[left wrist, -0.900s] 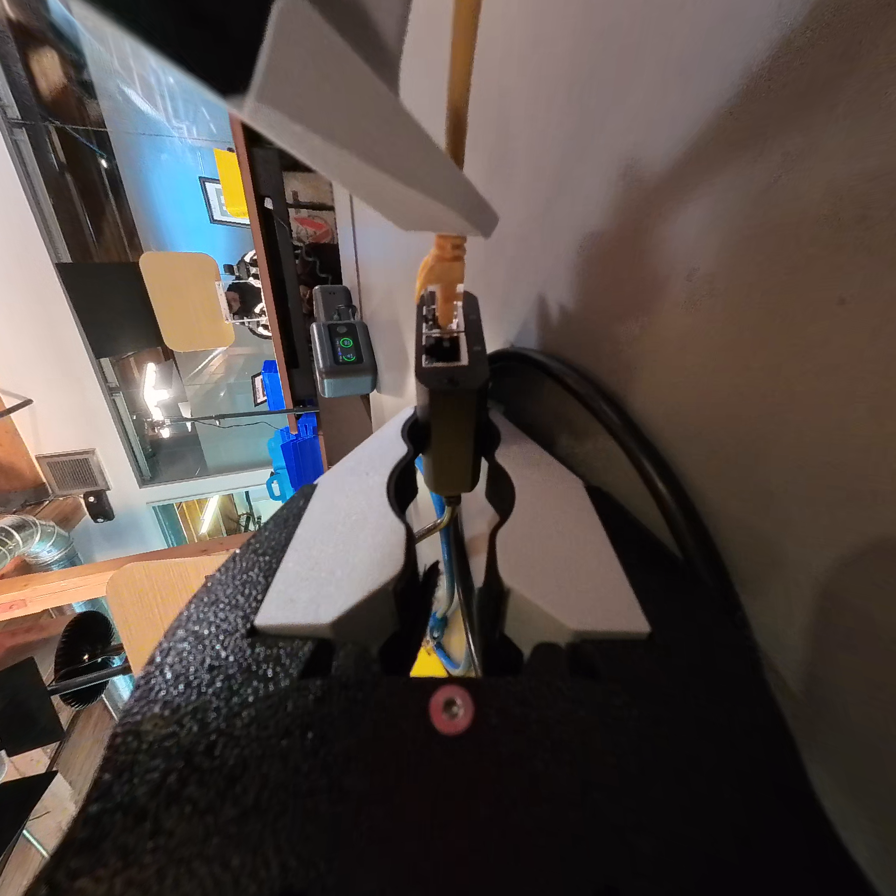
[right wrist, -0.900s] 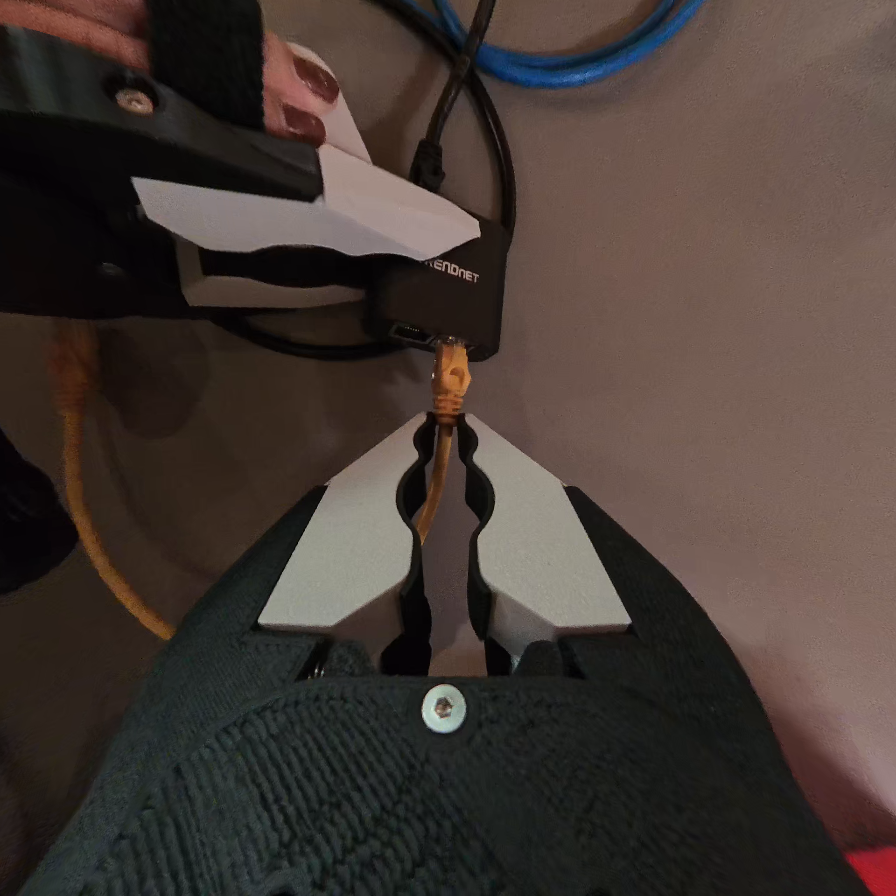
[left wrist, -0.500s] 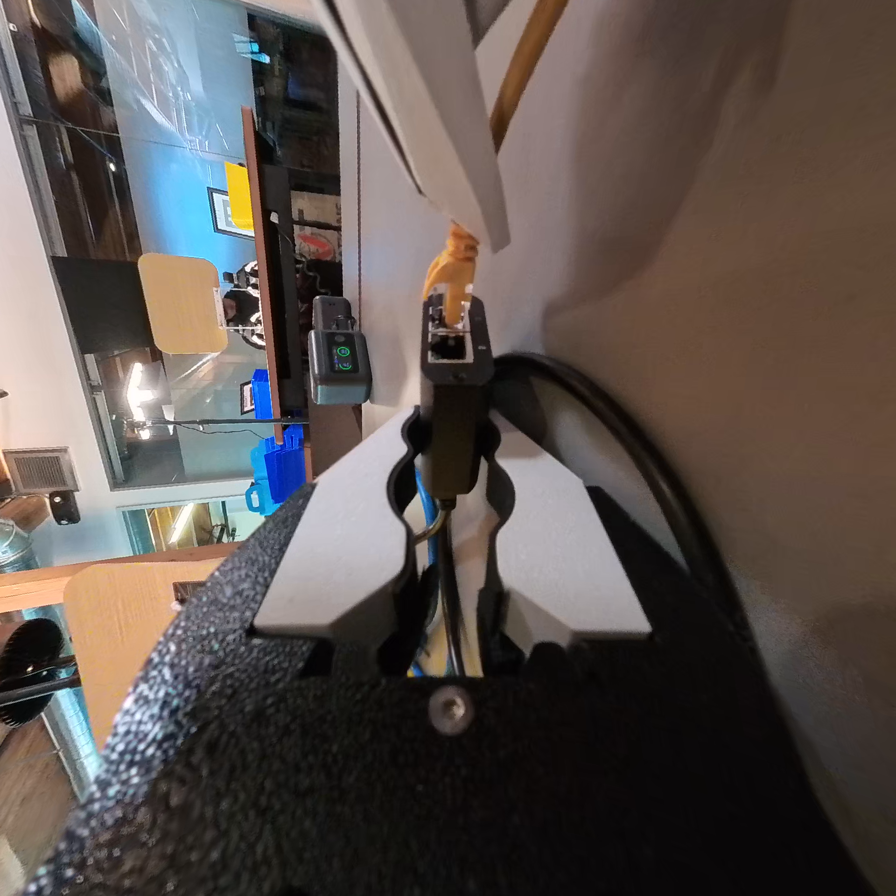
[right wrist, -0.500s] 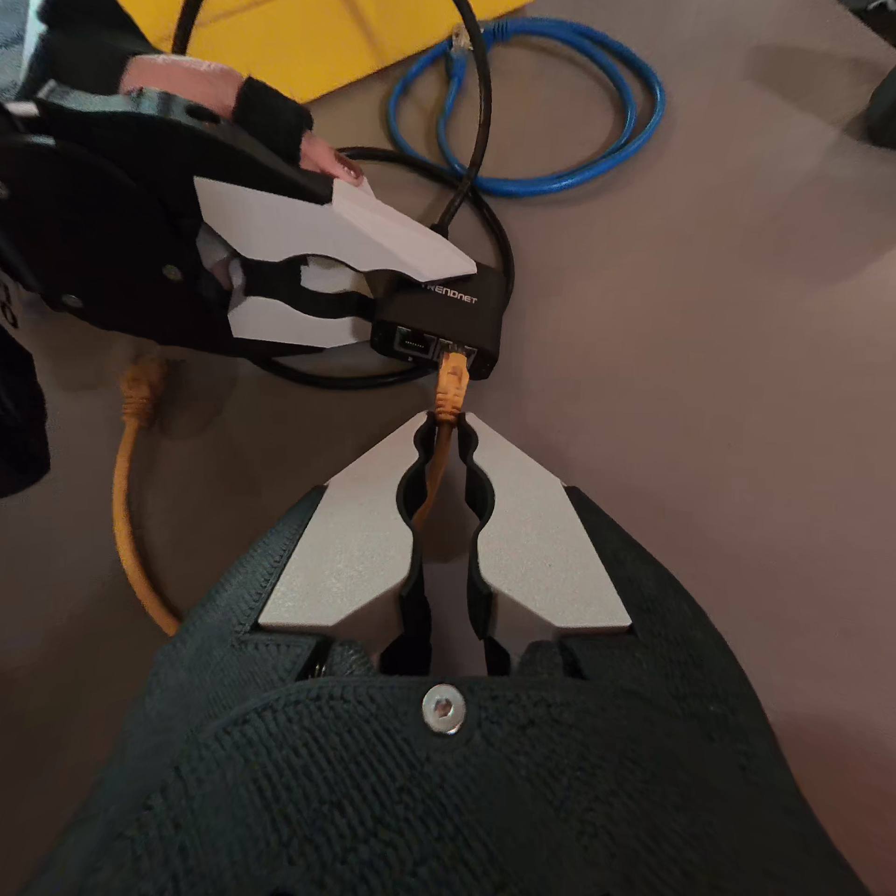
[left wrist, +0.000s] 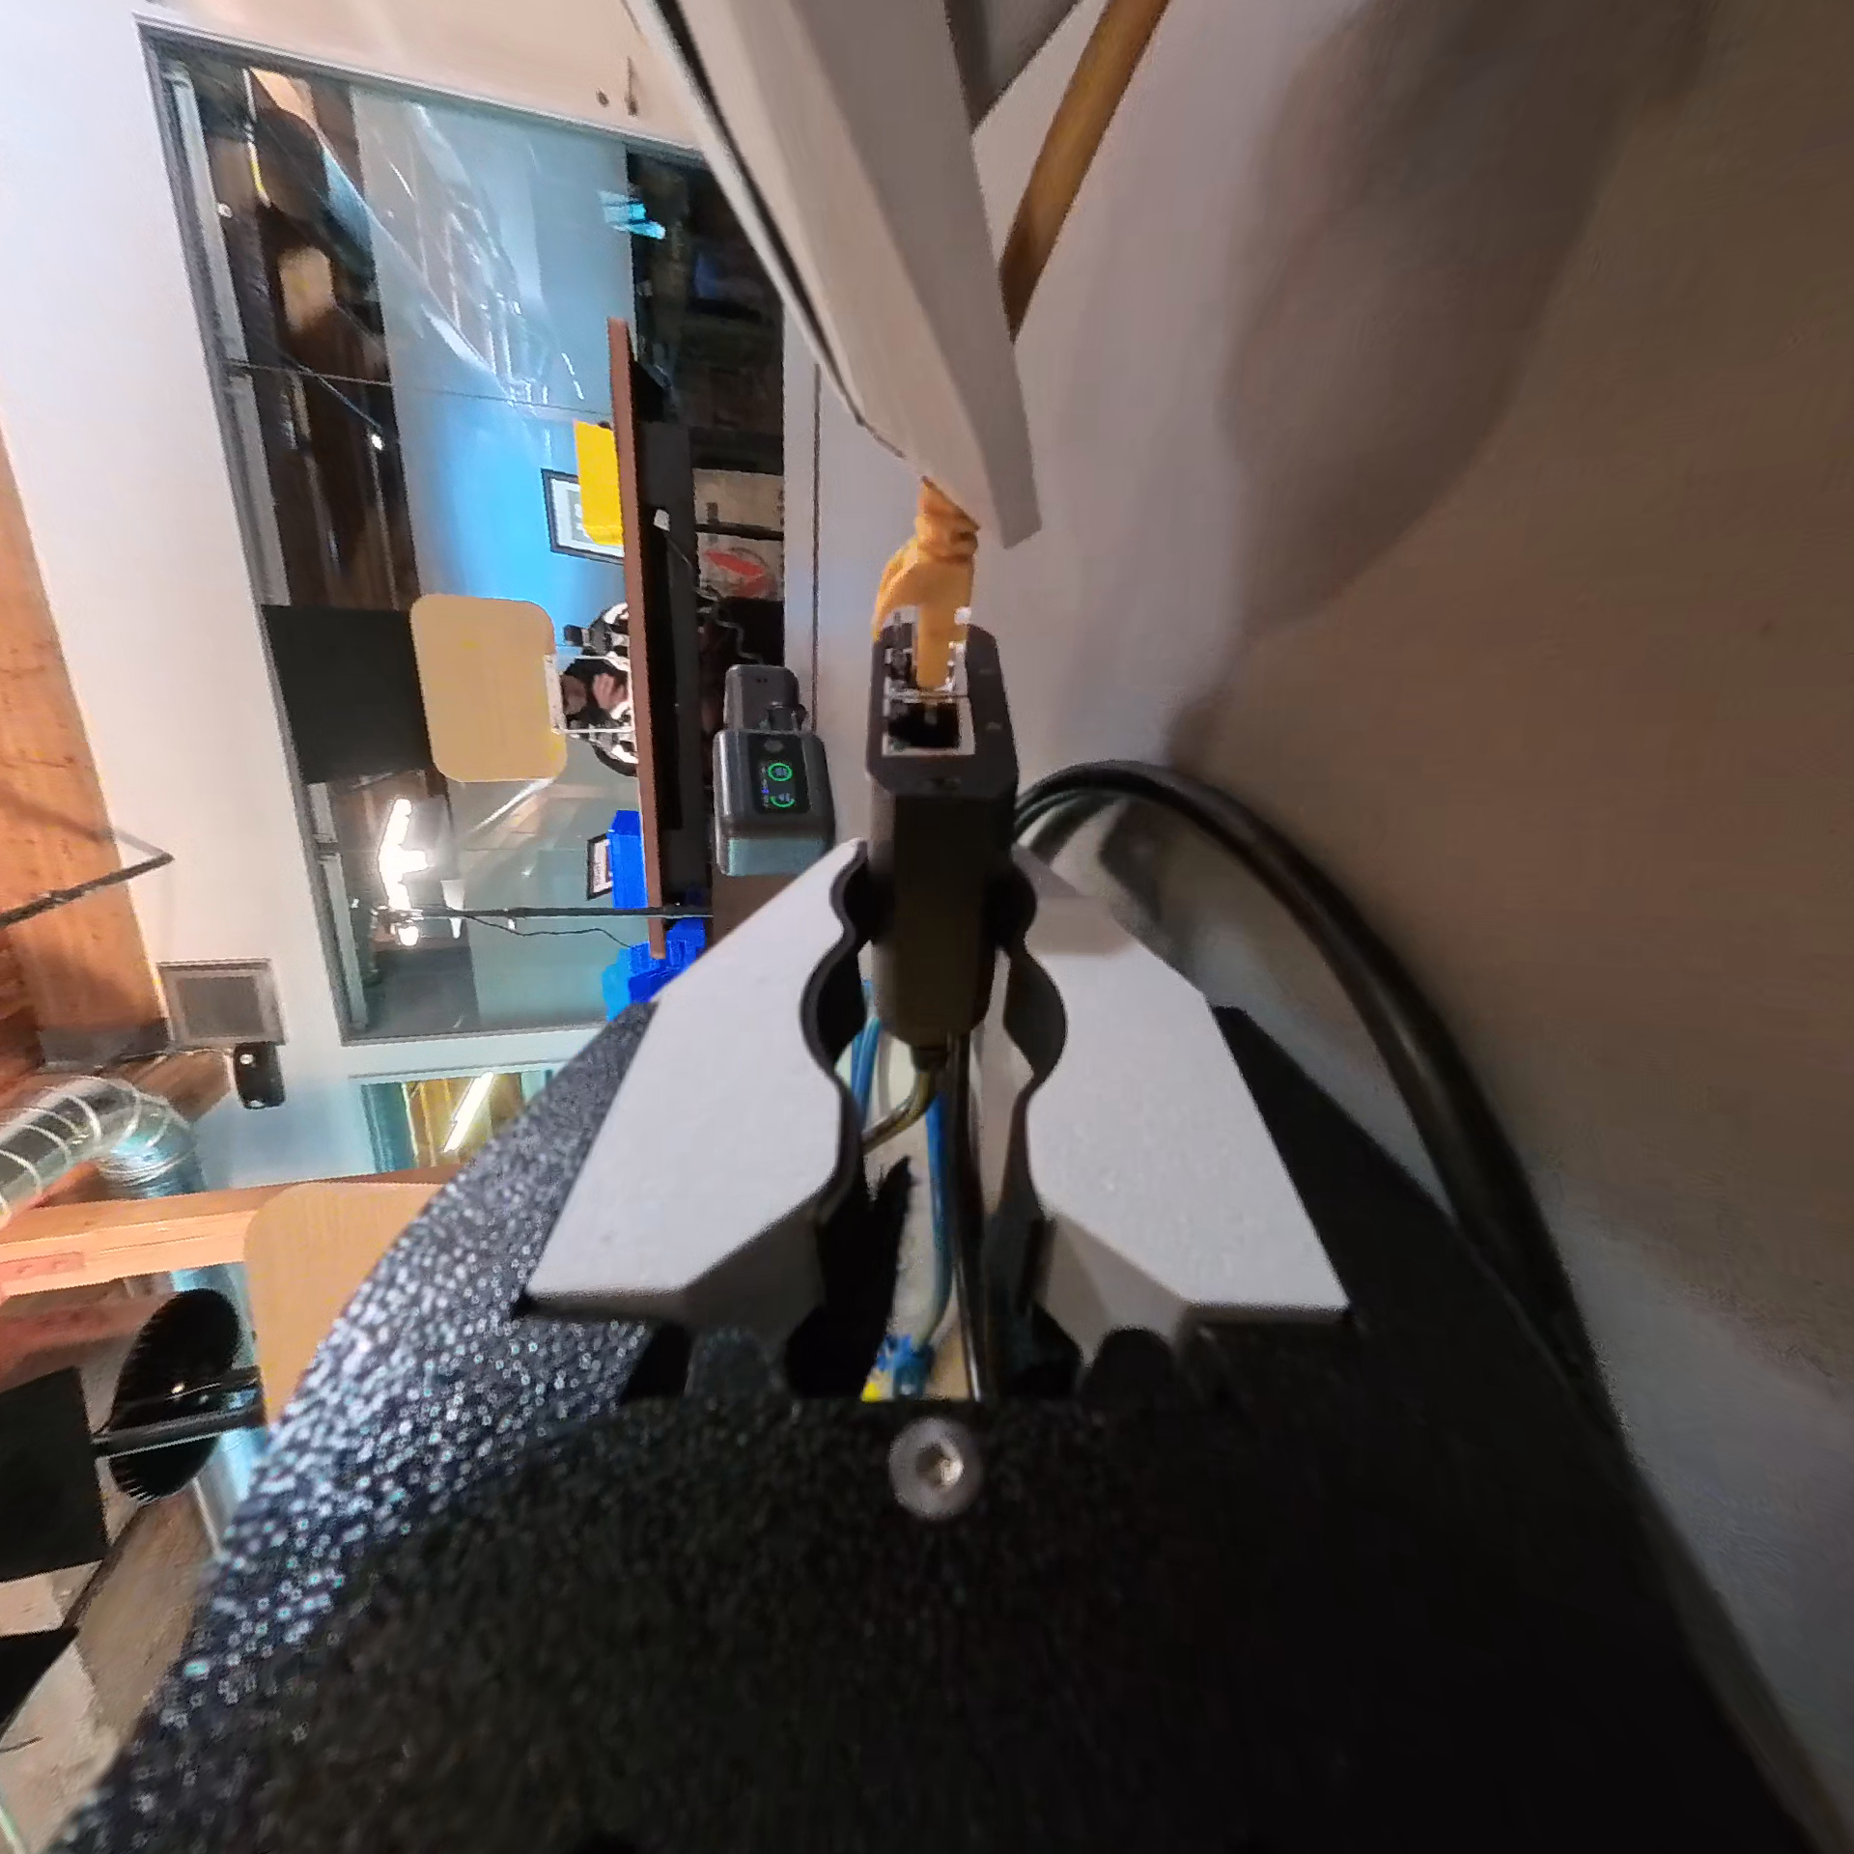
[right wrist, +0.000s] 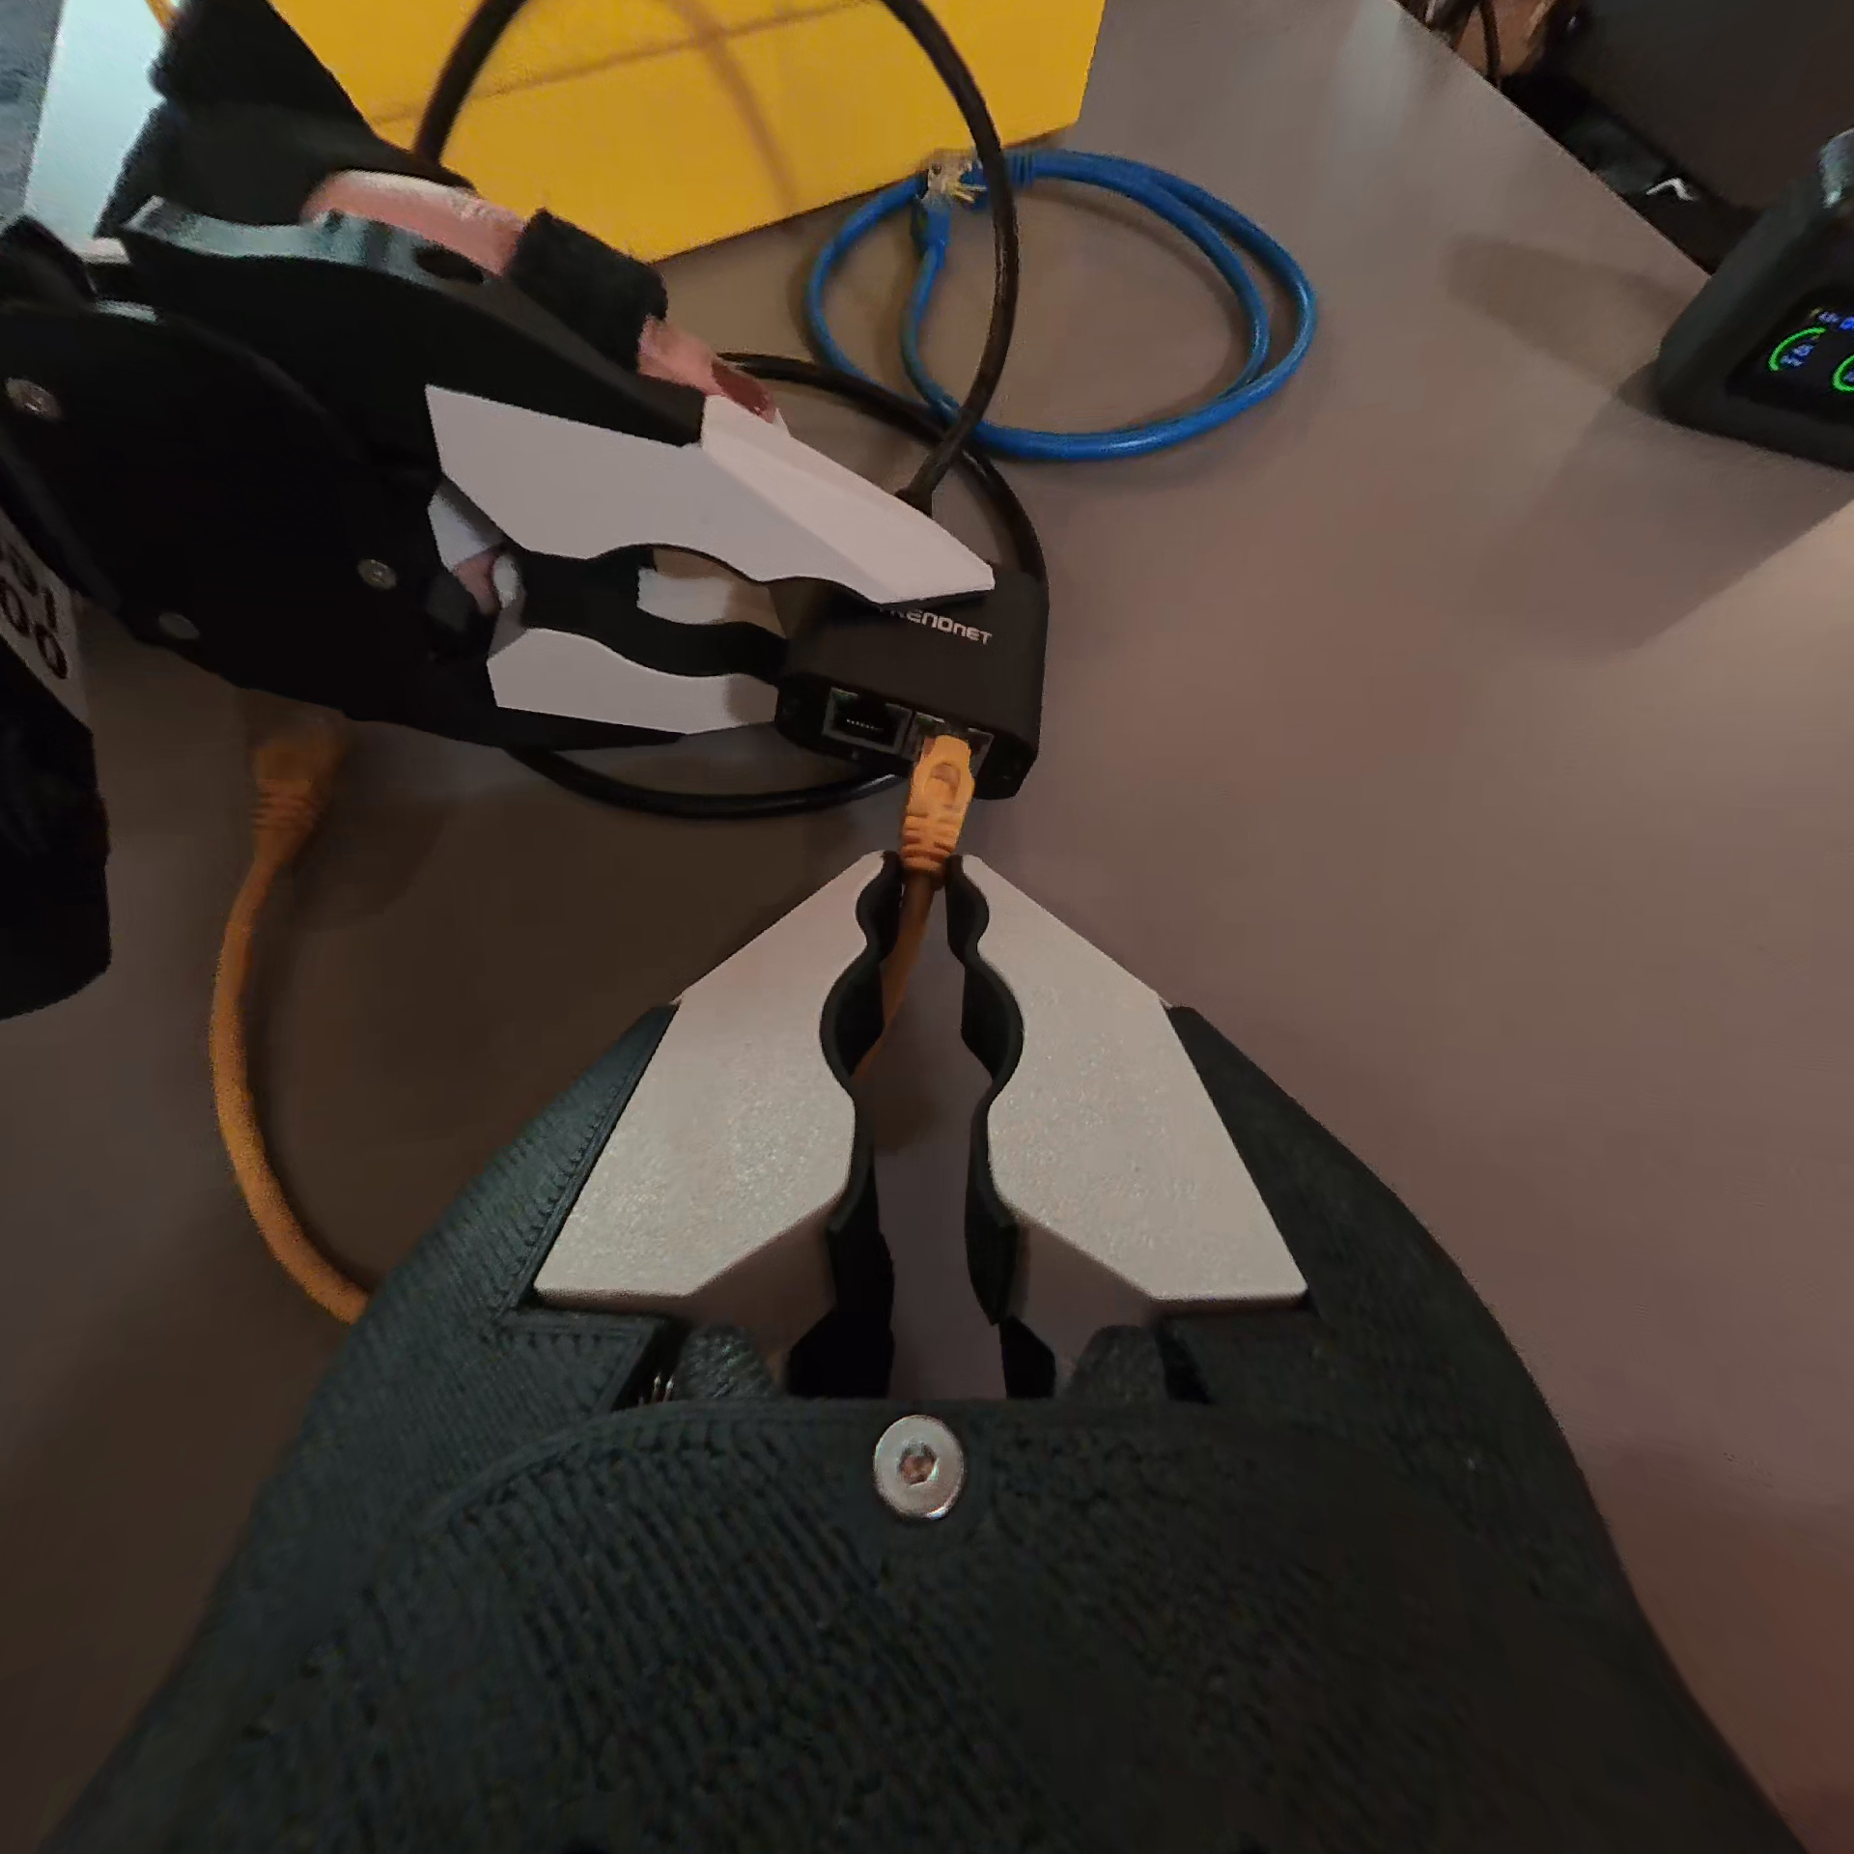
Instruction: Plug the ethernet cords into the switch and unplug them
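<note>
Near the middle of the grey table sits the black switch, ports facing you, with the orange ethernet cord plugged into one of the middle ports and the port at its left end empty. Your left gripper has its jaws closed on the switch's end, pinning the body between the white fingers. Your right gripper has its jaws nearly closed, pinching the orange cord just behind the connector boot; the cord runs back between the fingers, loops off to your left, and its free plug lies on the table under the left gripper. A black cable leaves the switch's far side and curls around it. Beyond it lies a coiled blue ethernet cord, unplugged, next to a yellow sheet at the far edge. A small dark device with a lit screen stands towards the far right corner.
</note>
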`<state>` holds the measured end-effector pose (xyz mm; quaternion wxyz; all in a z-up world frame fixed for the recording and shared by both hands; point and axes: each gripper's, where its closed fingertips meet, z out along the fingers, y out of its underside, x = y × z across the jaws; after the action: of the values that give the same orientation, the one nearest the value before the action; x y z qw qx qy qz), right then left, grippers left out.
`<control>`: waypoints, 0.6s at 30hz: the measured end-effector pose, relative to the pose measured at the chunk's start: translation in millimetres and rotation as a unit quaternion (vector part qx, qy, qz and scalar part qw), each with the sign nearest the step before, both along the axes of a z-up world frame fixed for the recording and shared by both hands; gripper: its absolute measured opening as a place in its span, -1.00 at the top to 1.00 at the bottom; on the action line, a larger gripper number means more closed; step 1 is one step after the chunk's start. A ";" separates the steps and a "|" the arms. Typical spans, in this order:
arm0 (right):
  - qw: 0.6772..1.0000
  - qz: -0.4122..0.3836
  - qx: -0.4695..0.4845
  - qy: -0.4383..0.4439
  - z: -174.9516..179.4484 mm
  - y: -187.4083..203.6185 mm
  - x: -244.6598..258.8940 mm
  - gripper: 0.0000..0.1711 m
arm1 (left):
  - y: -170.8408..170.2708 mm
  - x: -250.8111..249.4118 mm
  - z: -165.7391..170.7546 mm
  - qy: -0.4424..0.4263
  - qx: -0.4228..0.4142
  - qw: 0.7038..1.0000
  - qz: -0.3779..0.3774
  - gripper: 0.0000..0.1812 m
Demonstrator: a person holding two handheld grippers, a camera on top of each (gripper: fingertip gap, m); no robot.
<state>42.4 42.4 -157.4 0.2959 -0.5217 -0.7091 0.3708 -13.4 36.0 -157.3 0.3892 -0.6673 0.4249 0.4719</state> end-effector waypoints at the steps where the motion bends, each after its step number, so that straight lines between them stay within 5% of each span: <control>1: 1.000 -0.002 0.003 -0.001 0.0 0.6 0.1 0.91 | -0.3 0.6 0.1 -0.001 0.000 1.000 -0.001 0.76; 18: 1.000 0.014 0.018 0.011 -4.4 5.4 3.1 0.92 | -4.4 16.6 -4.6 -0.035 -0.015 0.997 -0.066 0.78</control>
<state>45.5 47.8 -161.8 0.3075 -0.5026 -0.7194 0.3678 3.2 31.6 -161.9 0.4241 -0.6598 0.4615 0.4147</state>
